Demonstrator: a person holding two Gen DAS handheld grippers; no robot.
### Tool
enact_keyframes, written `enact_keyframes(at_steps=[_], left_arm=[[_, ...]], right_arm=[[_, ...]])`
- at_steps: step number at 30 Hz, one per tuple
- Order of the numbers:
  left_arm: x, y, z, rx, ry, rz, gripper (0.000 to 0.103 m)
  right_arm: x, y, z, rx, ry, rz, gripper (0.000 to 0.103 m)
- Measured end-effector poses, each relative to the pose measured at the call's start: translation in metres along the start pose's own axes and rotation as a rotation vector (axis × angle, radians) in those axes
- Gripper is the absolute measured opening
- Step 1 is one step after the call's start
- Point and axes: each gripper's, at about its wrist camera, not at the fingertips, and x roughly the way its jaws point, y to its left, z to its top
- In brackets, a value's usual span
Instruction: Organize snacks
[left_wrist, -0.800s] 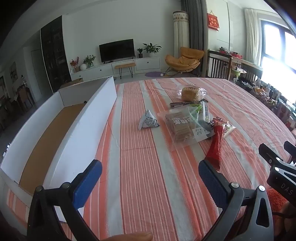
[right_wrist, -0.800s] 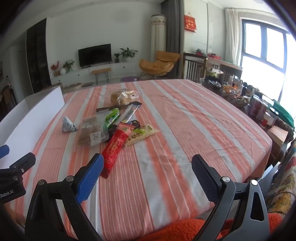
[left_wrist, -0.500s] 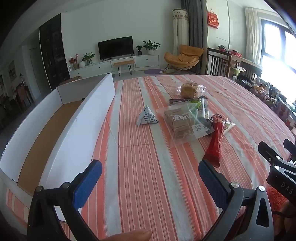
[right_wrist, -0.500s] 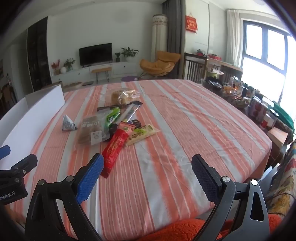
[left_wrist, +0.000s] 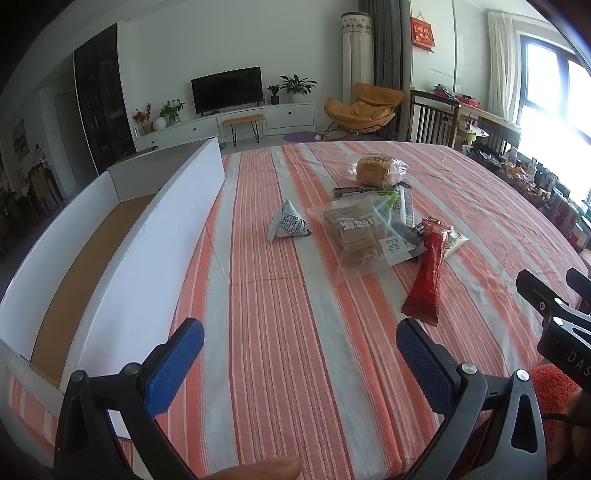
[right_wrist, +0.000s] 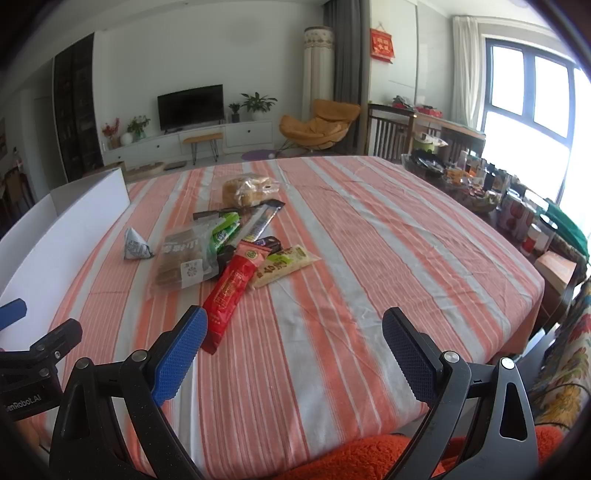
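Left wrist view: left gripper (left_wrist: 300, 350) and right gripper (right_wrist: 294, 347) hover, jaws wide and empty. Snacks (left_wrist: 373, 229) lie mid-table, none boxed. Next, likely reach the red packet (right_wrist: 231, 291) for the box (left_wrist: 92, 236).

A white far wall carries a dark television (right_wrist: 190, 107) above a low white cabinet (right_wrist: 192, 142), with potted plants (right_wrist: 258, 103) beside it. An orange lounge chair (right_wrist: 317, 123) sits to the right. Bright daylight pours through a large window (right_wrist: 532, 99) on the right, beside pale curtains (right_wrist: 463, 62).
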Motion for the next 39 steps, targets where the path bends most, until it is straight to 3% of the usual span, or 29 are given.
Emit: enact_keyframes(at_steps=[39], left_arm=[[-0.0014,0.0005,-0.0019,-0.013,0.009,-0.021,0.103]], right_arm=[[0.0015,-0.0032,-0.0012,-0.003,-0.008,0.001,0.097]])
